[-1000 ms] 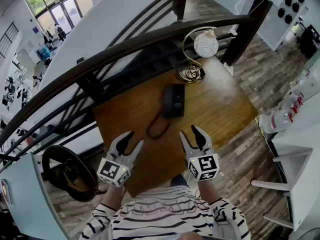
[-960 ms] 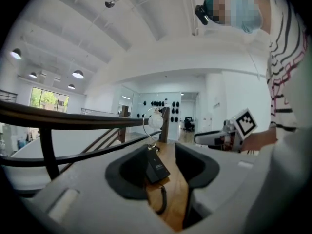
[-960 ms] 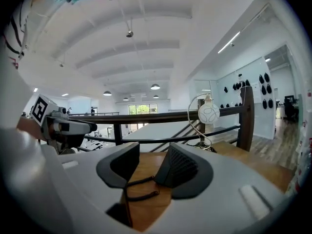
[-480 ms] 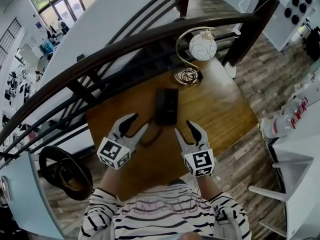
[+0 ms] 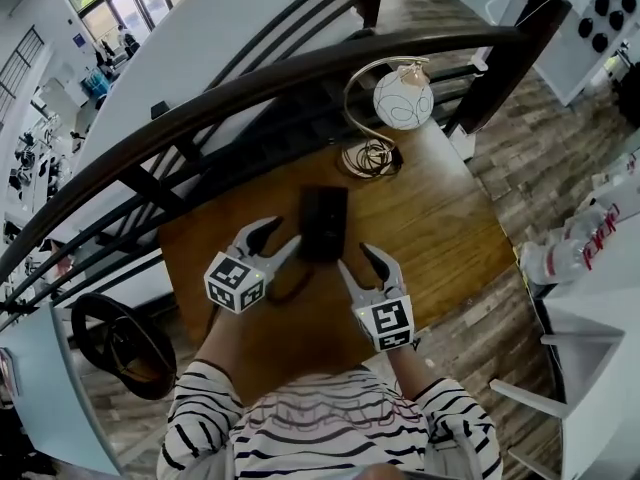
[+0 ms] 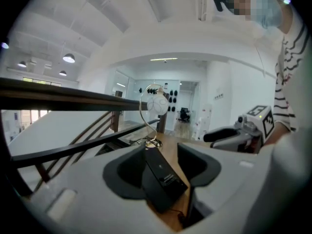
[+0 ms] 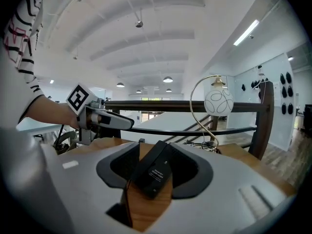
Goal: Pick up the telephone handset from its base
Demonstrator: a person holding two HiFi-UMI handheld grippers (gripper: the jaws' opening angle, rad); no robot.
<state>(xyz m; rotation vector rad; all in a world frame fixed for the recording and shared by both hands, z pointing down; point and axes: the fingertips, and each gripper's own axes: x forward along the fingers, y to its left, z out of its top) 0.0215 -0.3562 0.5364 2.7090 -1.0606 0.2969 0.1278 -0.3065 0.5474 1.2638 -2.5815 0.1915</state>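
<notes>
A black telephone [image 5: 323,223], its handset lying on the base, sits mid-table on the wooden table [image 5: 440,218]. A dark cord [image 5: 288,286] loops from its near end. My left gripper [image 5: 279,235] is just left of the phone's near end; its jaws are opening, and nothing is gripped. My right gripper [image 5: 358,260] stands open just in front and to the right. In the left gripper view the phone [image 6: 163,177] shows between the jaws of the left gripper [image 6: 163,164], beyond the tips. The right gripper view frames the phone [image 7: 155,172] the same way.
A lamp with a white globe [image 5: 403,100] and a curved brass stem stands at the table's far edge, with coiled cable [image 5: 370,156] at its foot. A dark stair railing [image 5: 250,88] runs behind the table. A black round seat [image 5: 120,338] is left, white furniture [image 5: 600,308] right.
Both grippers have moved forward over the table and now flank the phone's near end. The left gripper's jaws have spread a little wider.
</notes>
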